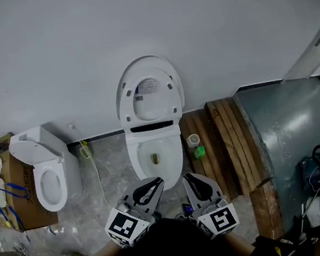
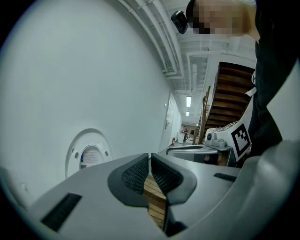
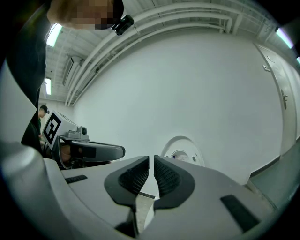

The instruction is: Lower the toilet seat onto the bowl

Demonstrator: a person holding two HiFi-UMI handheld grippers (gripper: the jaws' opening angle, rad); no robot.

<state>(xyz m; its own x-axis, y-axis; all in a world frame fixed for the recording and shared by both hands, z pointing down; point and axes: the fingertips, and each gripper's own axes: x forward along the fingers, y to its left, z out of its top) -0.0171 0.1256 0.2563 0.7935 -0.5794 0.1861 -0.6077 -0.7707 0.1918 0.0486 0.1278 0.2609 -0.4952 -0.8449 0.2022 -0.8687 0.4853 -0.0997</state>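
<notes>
A white toilet stands against the wall with its seat and lid (image 1: 148, 91) raised upright above the open bowl (image 1: 155, 154). The raised seat also shows in the left gripper view (image 2: 89, 152) and in the right gripper view (image 3: 182, 151). My left gripper (image 1: 154, 185) hovers just in front of the bowl's near rim, jaws shut and empty. My right gripper (image 1: 189, 180) hangs beside it to the right, also shut with nothing between its fingers. Neither touches the toilet.
A second white toilet (image 1: 44, 172) sits at the left beside a cardboard box (image 1: 16, 190). Wooden planks (image 1: 224, 145) lie right of the bowl, with a green cup (image 1: 199, 152) on them. A grey sloped panel (image 1: 284, 137) and cables stand further right.
</notes>
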